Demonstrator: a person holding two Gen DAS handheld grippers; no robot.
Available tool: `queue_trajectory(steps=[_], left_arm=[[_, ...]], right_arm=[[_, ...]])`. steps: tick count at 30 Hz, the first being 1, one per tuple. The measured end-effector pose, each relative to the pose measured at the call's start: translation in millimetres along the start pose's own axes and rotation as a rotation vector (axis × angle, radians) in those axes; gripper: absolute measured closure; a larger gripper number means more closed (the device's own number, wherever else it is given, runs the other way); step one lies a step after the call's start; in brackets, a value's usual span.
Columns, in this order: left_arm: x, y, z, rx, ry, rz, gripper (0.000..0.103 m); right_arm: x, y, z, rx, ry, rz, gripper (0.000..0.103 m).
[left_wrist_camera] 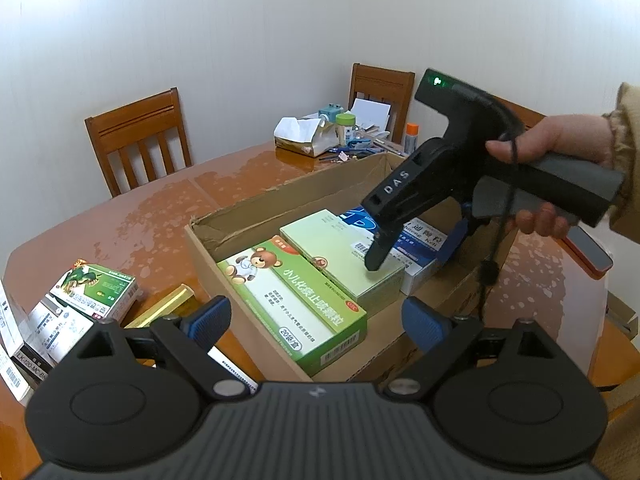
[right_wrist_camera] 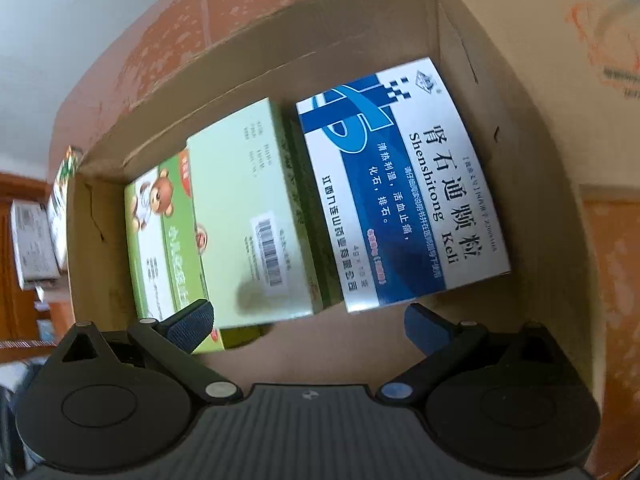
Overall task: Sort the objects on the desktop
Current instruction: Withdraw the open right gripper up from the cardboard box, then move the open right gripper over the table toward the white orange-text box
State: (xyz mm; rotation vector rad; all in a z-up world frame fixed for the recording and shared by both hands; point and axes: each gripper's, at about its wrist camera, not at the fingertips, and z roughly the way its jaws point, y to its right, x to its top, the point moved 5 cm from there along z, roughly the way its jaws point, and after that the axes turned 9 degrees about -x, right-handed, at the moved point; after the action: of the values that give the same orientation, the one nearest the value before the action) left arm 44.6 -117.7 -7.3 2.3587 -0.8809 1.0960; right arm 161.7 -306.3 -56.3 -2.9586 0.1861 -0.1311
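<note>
**Cardboard box holding 3 medicine packs, both tools empty**

Cardboard walls framed the left wrist view: the open cardboard box [left_wrist_camera: 208, 236] sat on the glossy brown surface [left_wrist_camera: 140, 208] with 3 packs lying flat inside. The bear-printed green pack [left_wrist_camera: 296, 304] lay nearest, the pale green pack [left_wrist_camera: 340, 252] partly over it, and the blue-and-white pack [left_wrist_camera: 420, 244] beyond. The left hand-held gripper [left_wrist_camera: 316, 320] hovered wide and empty at the near wall. Outside the box on the left waited unsorted small boxes [left_wrist_camera: 92, 292] and a gold bar-shaped pack [left_wrist_camera: 168, 304]. The right hand-held gripper [left_wrist_camera: 412, 252], held by a hand [left_wrist_camera: 560, 148], pointed steeply into the box with one finger tip down at the pale green pack.

From the right wrist view, that tool [right_wrist_camera: 312, 320] stood wide with nothing between its jaws, above the pale green pack [right_wrist_camera: 248, 216] and the blue-and-white pack [right_wrist_camera: 400, 184]. The frame was slightly blurred.

Judged risks: lifting out could drag a finger across the pale green pack and skew the overlapped stack; the left tool might clip the box wall when reaching for the loose packs.
</note>
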Motion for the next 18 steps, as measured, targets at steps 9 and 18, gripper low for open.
queue_trajectory(steps=[9,18], left_arm=[[0.2,0.5,-1.5,0.003,0.002,0.005,0.011],[-2.3,5.0,1.1,0.031,-0.039,0.016,0.011]], right_arm=[[-6.2,-7.6,-36.1,-0.041,0.129,-0.054,0.000],[-40.5,-6.9,-67.6,-0.068,0.299,-0.109,0.000]])
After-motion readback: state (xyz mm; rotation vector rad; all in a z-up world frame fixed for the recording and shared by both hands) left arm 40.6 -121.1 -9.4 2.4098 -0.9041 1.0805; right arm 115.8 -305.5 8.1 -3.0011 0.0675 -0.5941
